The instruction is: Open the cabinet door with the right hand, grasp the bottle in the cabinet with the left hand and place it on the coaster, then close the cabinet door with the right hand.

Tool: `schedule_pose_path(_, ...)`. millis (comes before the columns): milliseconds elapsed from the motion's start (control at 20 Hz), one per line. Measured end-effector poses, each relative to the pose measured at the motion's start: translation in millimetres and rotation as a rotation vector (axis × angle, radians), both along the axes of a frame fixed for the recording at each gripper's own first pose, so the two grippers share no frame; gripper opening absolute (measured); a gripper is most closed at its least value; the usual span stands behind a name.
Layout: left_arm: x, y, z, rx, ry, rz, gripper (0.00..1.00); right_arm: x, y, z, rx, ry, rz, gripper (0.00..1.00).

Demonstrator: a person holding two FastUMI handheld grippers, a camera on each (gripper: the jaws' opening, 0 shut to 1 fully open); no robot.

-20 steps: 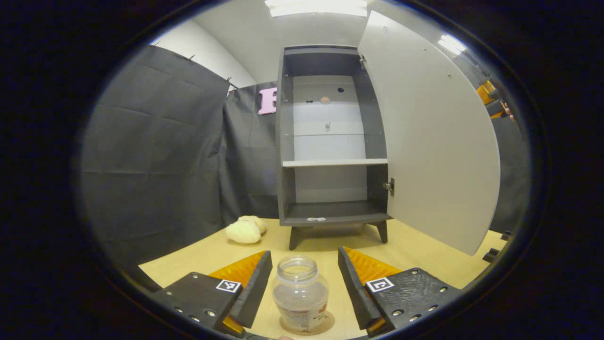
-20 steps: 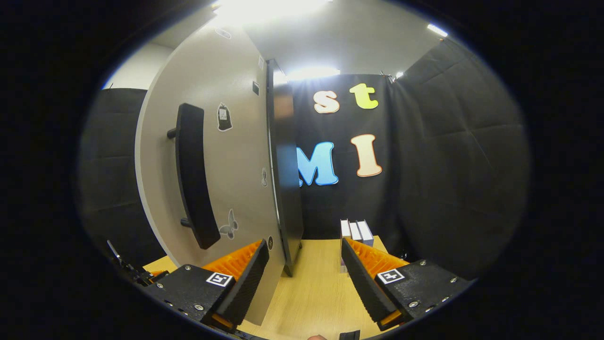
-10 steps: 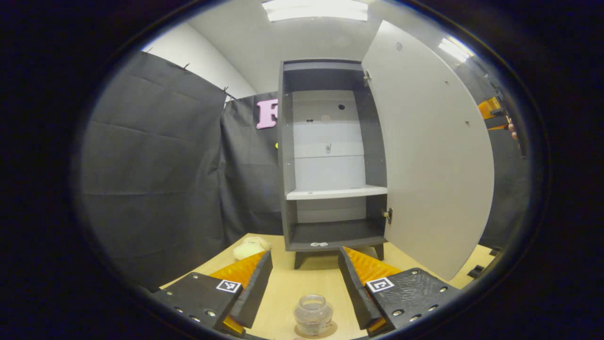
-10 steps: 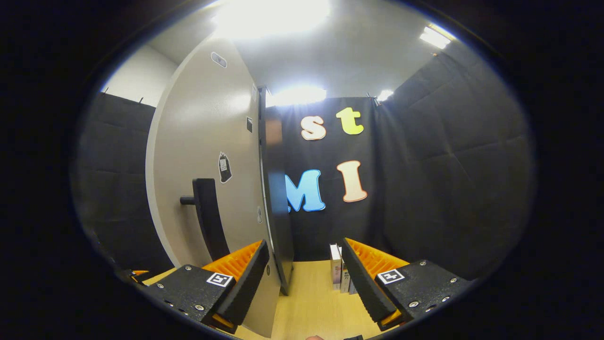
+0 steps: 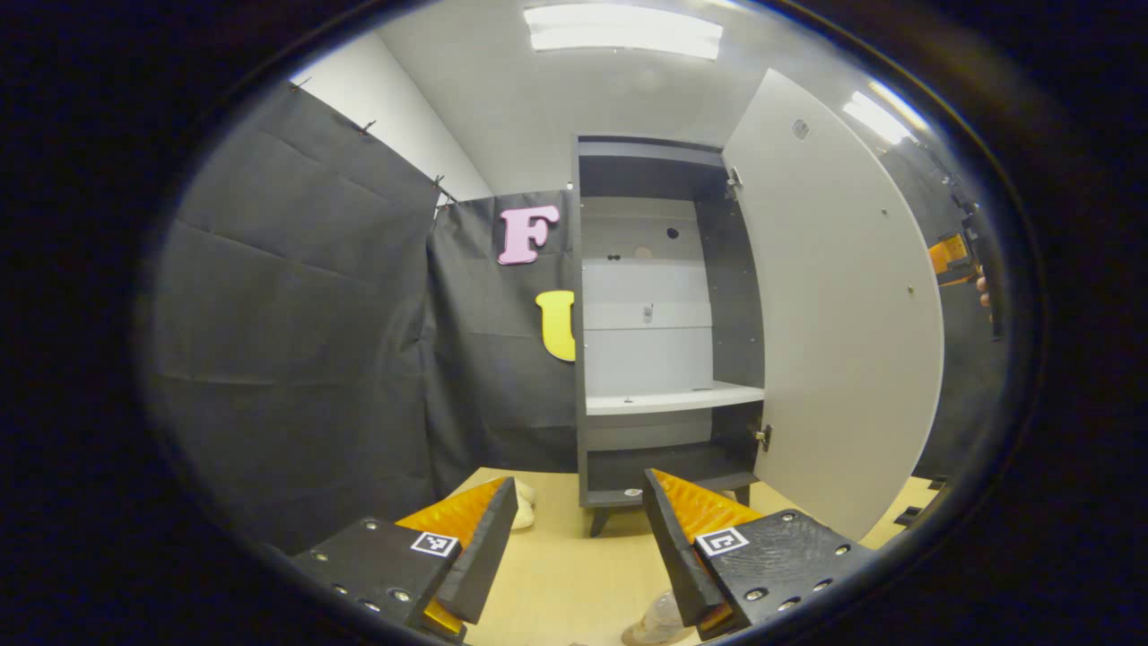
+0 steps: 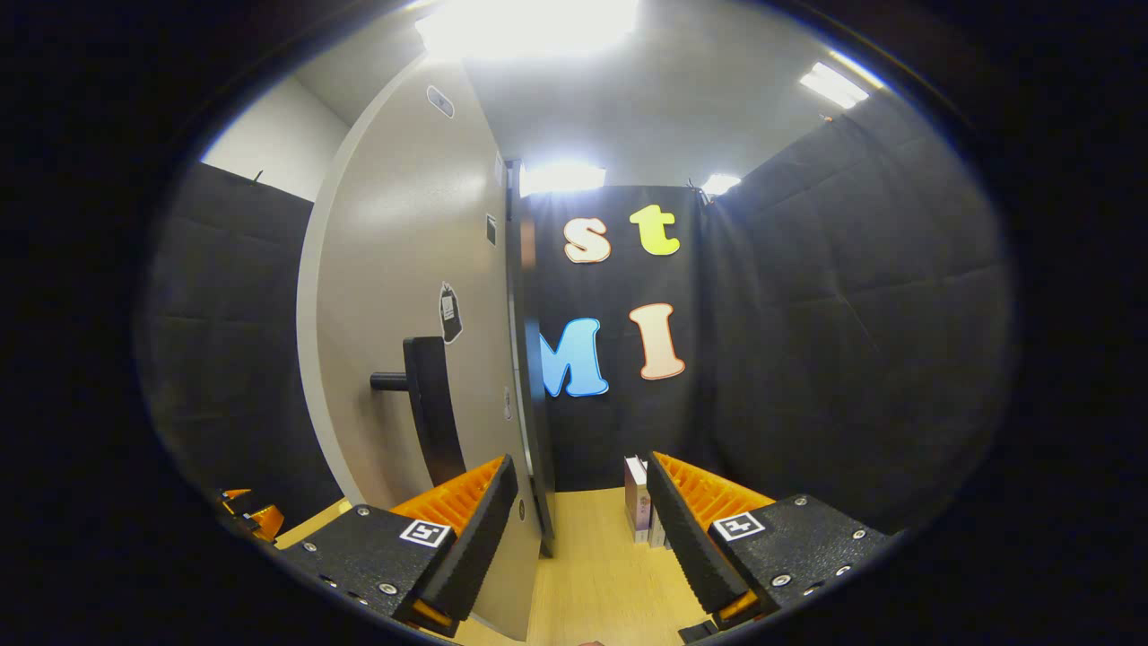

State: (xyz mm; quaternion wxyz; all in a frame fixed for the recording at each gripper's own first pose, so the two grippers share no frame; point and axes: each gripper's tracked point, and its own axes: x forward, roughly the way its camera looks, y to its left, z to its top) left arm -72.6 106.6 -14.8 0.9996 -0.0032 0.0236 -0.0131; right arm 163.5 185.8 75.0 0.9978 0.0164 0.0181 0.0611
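The dark cabinet [image 5: 664,359] stands open with bare shelves, its pale door [image 5: 834,314] swung out to the right. Low in the left gripper view, the clear bottle [image 5: 659,617] stands on a round coaster [image 5: 639,635], half hidden behind one finger. My left gripper [image 5: 578,502] is open above and behind it, holding nothing. In the right gripper view, the door's outer face [image 6: 404,296] and its dark bar handle [image 6: 435,408] lie just left of my right gripper [image 6: 578,484], which is open and clear of the handle.
A cream soft lump [image 5: 524,504] lies on the wooden table [image 5: 556,574] by the cabinet's left leg. A few upright boxes [image 6: 639,498] stand on the table beyond the door's edge [image 6: 531,377]. The right gripper [image 5: 952,256] and a hand [image 5: 984,292] peek out past the door.
My left gripper has drawn up and back from the bottle, which slid to the bottom edge of its view. The right gripper's view shifted, so the handle now sits lower.
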Motion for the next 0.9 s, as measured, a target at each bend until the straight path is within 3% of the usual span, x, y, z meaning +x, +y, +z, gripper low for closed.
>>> schedule_pose_path(100,0,22,-3,0.011,0.004,0.01,0.83,-6,28,0,-0.023,-0.004,0.022,0.9)
schedule_pose_path(400,-4,81,-10,0.029,0.006,0.023,0.83,-6,103,1,-0.029,-0.013,0.076,0.9)
schedule_pose_path(900,-12,159,-23,0.021,0.022,0.098,0.83,42,159,-19,-0.029,-0.007,0.13,0.92)
